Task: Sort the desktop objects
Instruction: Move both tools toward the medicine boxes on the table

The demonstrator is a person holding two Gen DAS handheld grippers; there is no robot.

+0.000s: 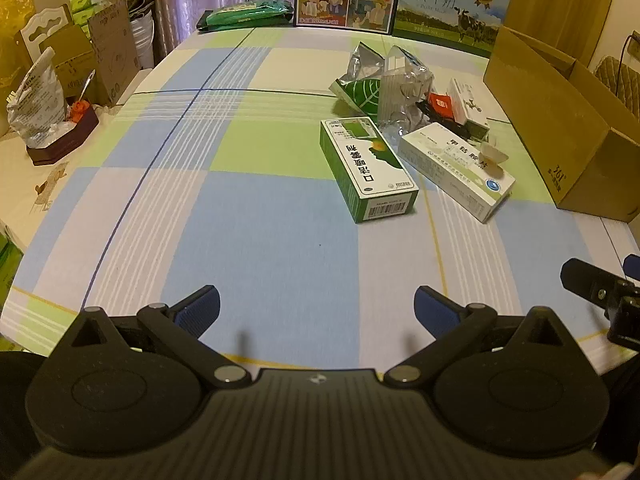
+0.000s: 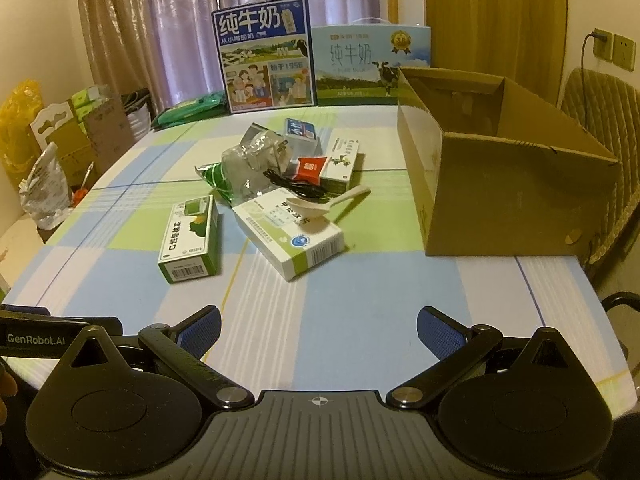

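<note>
- While both tools idle, green box (image 2: 189,238) lies flat left of centre frame, white box (image 2: 289,236) just beside, spoon (image 2: 320,205) on it.
- Cardboard box (image 2: 500,184) stands at right on counter (image 2: 380,300).
- Left tool (image 1: 317,308) and right tool (image 2: 319,330): fingers wide apart, empty.

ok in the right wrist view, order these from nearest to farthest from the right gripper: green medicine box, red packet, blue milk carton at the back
1. green medicine box, front left of the pile, closest to the right gripper.
2. red packet, mid-table within the pile.
3. blue milk carton, upright at the table's far edge.
</note>
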